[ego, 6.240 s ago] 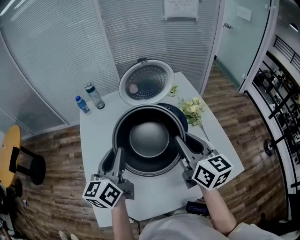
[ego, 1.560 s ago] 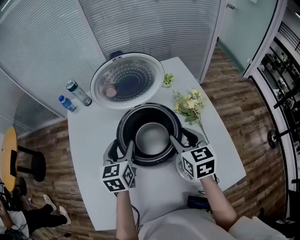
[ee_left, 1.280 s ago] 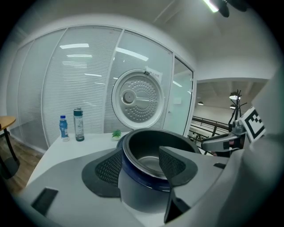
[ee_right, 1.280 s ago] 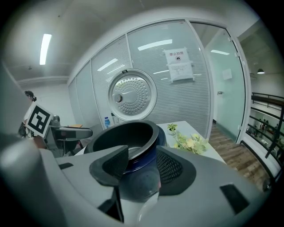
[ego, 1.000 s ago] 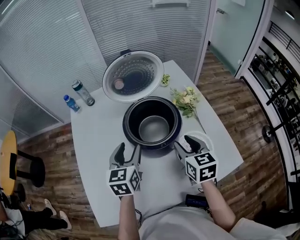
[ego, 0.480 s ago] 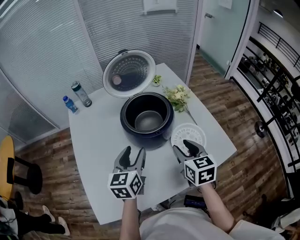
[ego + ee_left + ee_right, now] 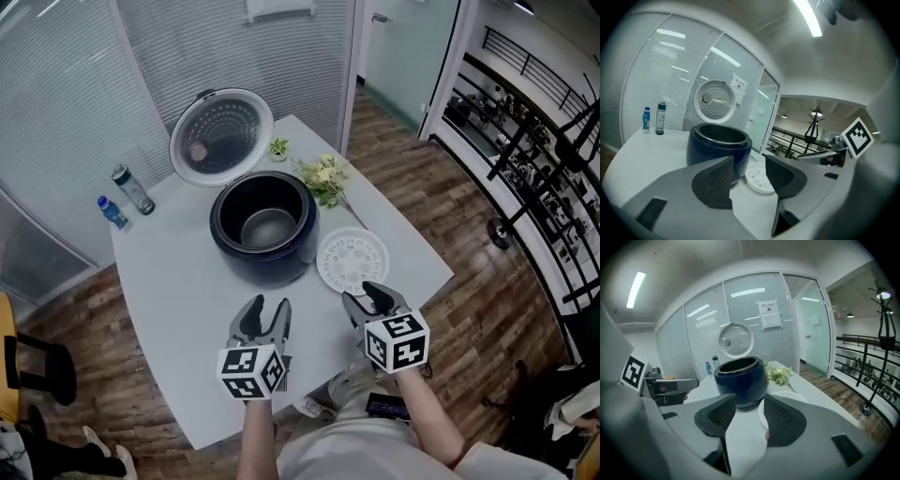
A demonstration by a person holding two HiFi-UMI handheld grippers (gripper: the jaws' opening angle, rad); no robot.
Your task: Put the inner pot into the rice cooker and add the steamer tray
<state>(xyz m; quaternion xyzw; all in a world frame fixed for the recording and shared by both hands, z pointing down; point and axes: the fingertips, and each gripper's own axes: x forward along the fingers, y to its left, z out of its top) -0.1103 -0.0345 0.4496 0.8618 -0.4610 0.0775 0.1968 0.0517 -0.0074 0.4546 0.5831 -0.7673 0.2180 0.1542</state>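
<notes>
The dark blue rice cooker (image 7: 262, 230) stands mid-table with its round lid (image 7: 222, 136) swung up, and the metal inner pot (image 7: 268, 228) sits inside it. The white perforated steamer tray (image 7: 352, 261) lies flat on the table to the cooker's right. My left gripper (image 7: 265, 309) hovers near the front edge, open; its jaws have just been closing a little, with nothing between them. My right gripper (image 7: 372, 298) is open and empty, just in front of the tray. The left gripper view shows cooker (image 7: 719, 143) and tray (image 7: 759, 177) beyond the jaws.
Two bottles (image 7: 131, 189) stand at the table's (image 7: 178, 309) far left. A sprig of flowers (image 7: 323, 176) lies behind the tray, beside the cooker. The table's right edge runs close to the tray. Glass walls with blinds stand behind.
Both grippers have drawn back from the cooker toward the table's near edge. The steamer tray, earlier half hidden by the right gripper, now lies in full view.
</notes>
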